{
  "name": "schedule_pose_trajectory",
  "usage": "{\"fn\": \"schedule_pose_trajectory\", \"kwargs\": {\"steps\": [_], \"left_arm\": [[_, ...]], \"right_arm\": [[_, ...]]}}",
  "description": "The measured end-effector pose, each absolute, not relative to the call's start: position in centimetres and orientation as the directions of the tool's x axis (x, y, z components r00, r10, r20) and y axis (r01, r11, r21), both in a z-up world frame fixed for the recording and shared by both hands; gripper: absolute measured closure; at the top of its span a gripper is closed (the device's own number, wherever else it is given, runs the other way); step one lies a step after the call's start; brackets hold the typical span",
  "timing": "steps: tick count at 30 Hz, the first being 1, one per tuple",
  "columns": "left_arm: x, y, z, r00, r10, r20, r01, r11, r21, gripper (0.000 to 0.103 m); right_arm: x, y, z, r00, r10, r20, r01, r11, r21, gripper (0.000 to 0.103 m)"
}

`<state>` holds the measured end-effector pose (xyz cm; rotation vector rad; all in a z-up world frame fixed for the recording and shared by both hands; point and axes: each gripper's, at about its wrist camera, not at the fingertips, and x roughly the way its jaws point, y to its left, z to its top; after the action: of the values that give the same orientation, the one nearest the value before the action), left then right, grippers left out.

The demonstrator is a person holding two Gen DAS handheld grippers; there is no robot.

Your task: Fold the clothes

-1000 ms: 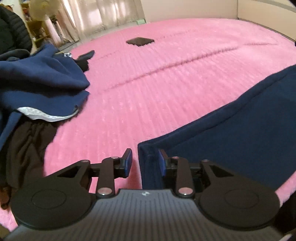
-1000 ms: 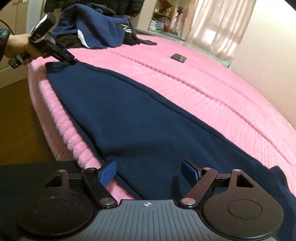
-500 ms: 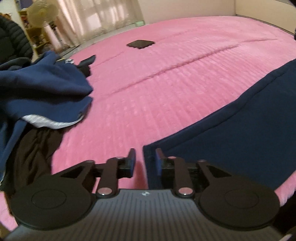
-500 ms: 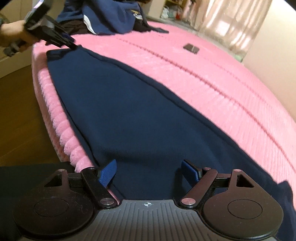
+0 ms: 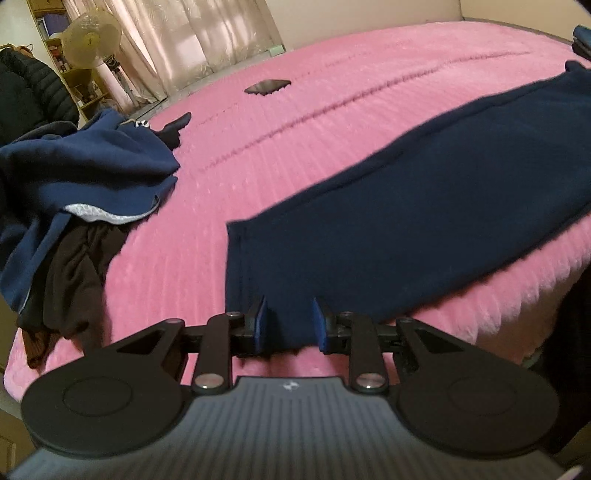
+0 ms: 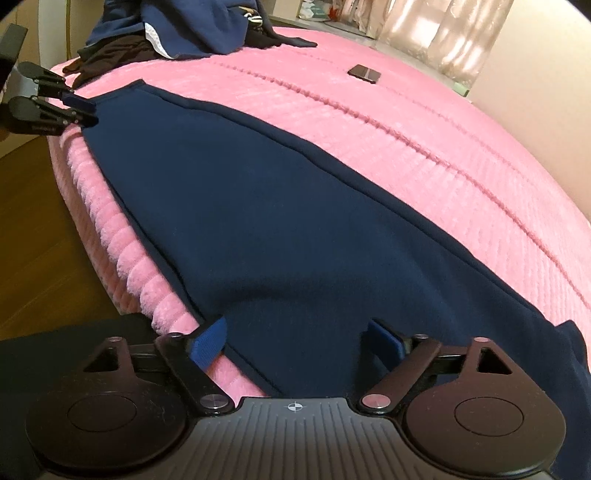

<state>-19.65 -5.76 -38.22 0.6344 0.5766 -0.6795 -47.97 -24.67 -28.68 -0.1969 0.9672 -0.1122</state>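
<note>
A long dark navy garment [image 5: 388, 221] lies flat along the front edge of the pink bed [image 5: 295, 122]. It also shows in the right wrist view [image 6: 277, 221]. My left gripper [image 5: 288, 325] is open, its blue pads on either side of the garment's near end edge. It appears in the right wrist view [image 6: 79, 110] at the garment's far corner, jaws apart. My right gripper [image 6: 295, 343] is wide open over the other end of the garment, near the bed edge.
A heap of blue and black clothes [image 5: 85, 173] lies at the left end of the bed; it also shows in the right wrist view [image 6: 177, 29]. A dark flat phone-like object [image 5: 266, 86] lies on the bed further back. Wooden floor [image 6: 37, 229] lies beside the bed.
My left gripper has let go of the garment's corner, opened, and drawn back along the end edge. My right gripper stayed open and moved a little closer over the cloth.
</note>
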Motion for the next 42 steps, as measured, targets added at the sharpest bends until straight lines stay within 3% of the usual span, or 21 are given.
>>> {"fn": "schedule_pose_trajectory", "kwargs": {"steps": [6,12,16,21,31,42], "left_arm": [[-19.7,-4.6,-36.7,0.636,-0.381,-0.671,0.7,0.651,0.294,0.079],[-18.5,0.4,-35.2,0.585,-0.427,-0.69,0.534,0.843,-0.069,0.071],[-18.0,2.1,-36.0,0.552,-0.49,-0.675,0.44,0.858,-0.264,0.064],[-16.5,2.7,-37.6,0.51,-0.568,-0.646,0.338,0.823,-0.457,0.064],[-13.9,4.2,-40.6,0.471,-0.649,-0.598,0.079,0.706,-0.704,0.064],[-14.3,4.9,-42.4,0.437,-0.755,-0.488,-0.021,0.534,-0.845,0.065]], "right_arm": [[-48.8,-23.4,-28.4,0.588,-0.2,-0.784,0.002,0.969,-0.246,0.01],[-48.9,-21.9,-28.0,0.618,-0.178,-0.766,-0.014,0.971,-0.238,0.01],[-48.9,-21.3,-27.7,0.632,-0.181,-0.753,-0.021,0.968,-0.25,0.01],[-48.7,-22.0,-27.0,0.66,-0.224,-0.717,0.033,0.962,-0.27,0.01],[-47.9,-23.1,-26.5,0.691,-0.261,-0.674,0.102,0.958,-0.266,0.01],[-48.5,-23.8,-26.9,0.696,-0.264,-0.668,0.128,0.961,-0.246,0.01]]}}
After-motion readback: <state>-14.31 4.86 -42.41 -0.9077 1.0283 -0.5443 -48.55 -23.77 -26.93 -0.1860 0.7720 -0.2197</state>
